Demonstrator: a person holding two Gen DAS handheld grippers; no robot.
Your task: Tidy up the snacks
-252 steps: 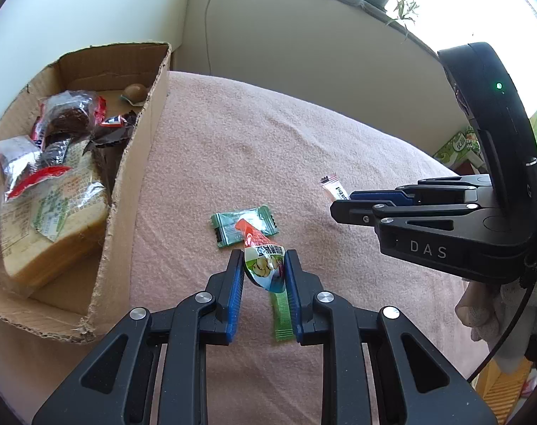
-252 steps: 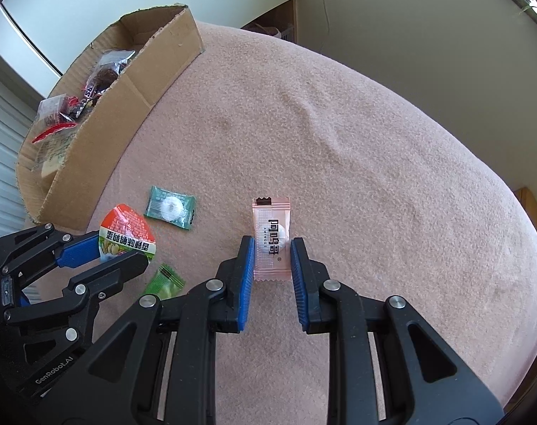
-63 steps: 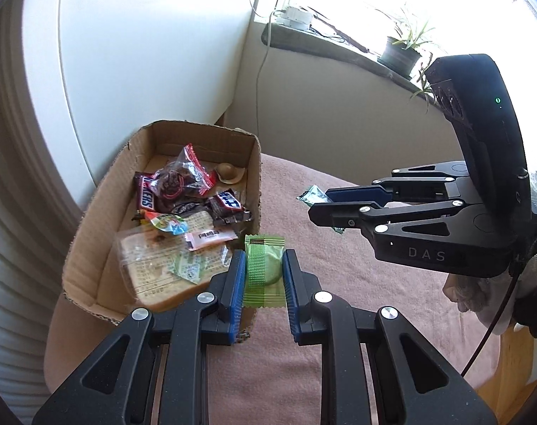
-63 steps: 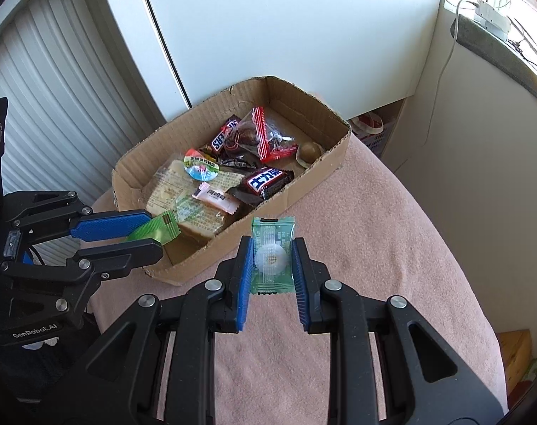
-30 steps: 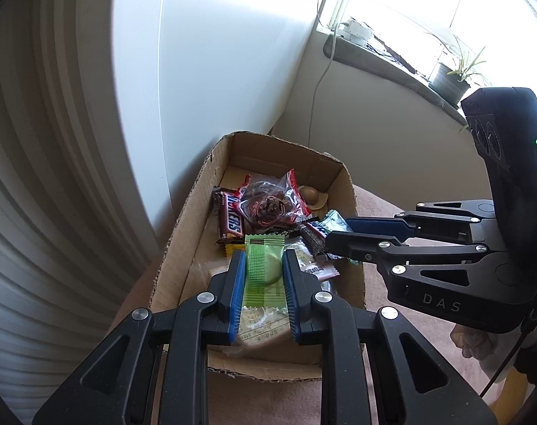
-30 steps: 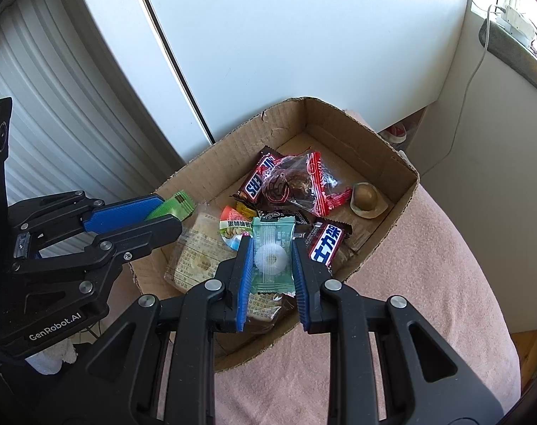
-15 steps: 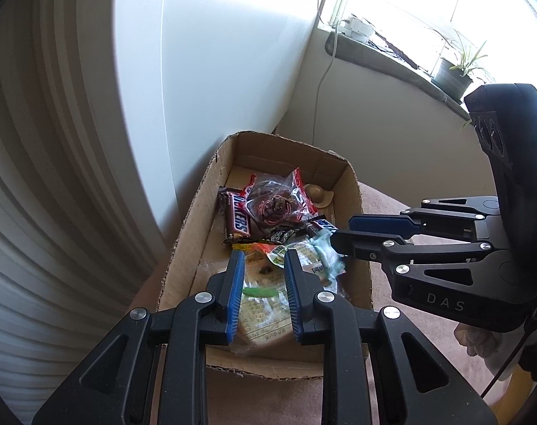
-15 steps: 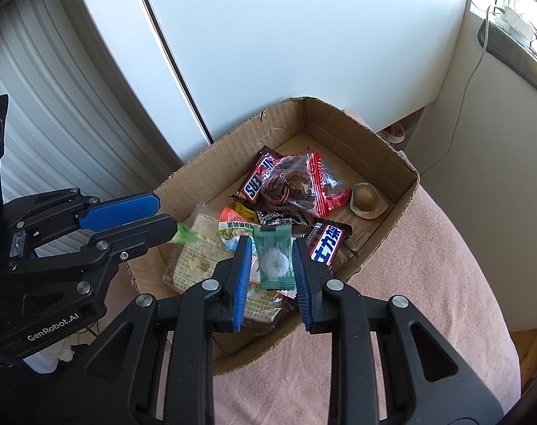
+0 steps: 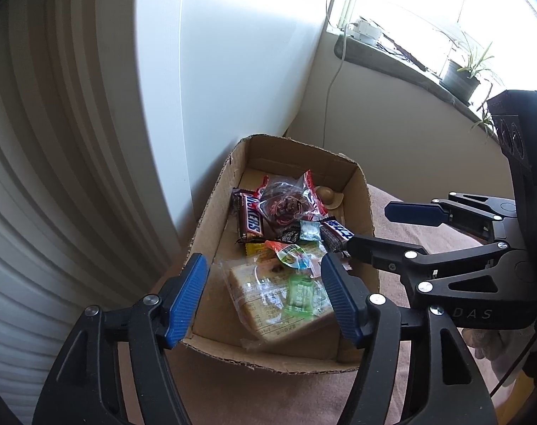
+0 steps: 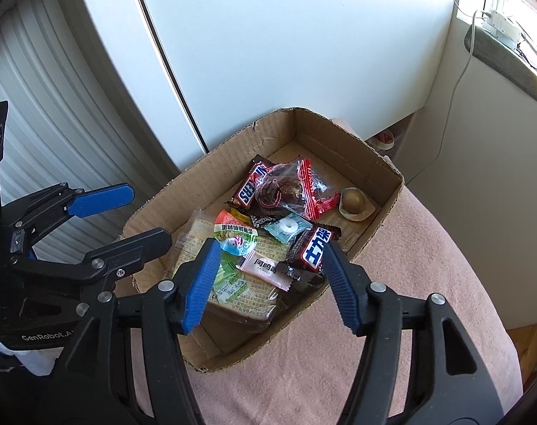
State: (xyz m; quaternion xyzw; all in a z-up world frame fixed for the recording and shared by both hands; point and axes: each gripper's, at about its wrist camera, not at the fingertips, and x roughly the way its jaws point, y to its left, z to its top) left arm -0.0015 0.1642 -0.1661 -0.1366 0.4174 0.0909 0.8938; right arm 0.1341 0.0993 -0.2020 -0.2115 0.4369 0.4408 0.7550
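both grippers over the cardboard box (image 9: 211, 212), jaws opening and nothing between them. the left gripper (image 9: 264, 297), which a second ago pinched a green candy packet (image 9: 302, 295), has let it go; the packet now lies on the wrapped bread loaf (image 9: 268, 304) at the near end of the box. the right gripper (image 10: 268, 283) has likewise dropped its teal mint packet (image 10: 287, 228), now lying among the wrappers mid-box. judged from this, two more snacks are stowed and both tools are free for another pick.

box contents: the loaf, a snickers bar (image 9: 250, 217), a second bar with a blue label (image 10: 312, 244), a red-edged clear bag of dark pieces (image 10: 289, 186), a pink sachet (image 10: 264, 267), a round-topped jelly cup (image 10: 234, 235) and a small round tan snack (image 10: 353, 203) at the far end. the box stands on a pink cloth (image 10: 410, 301).
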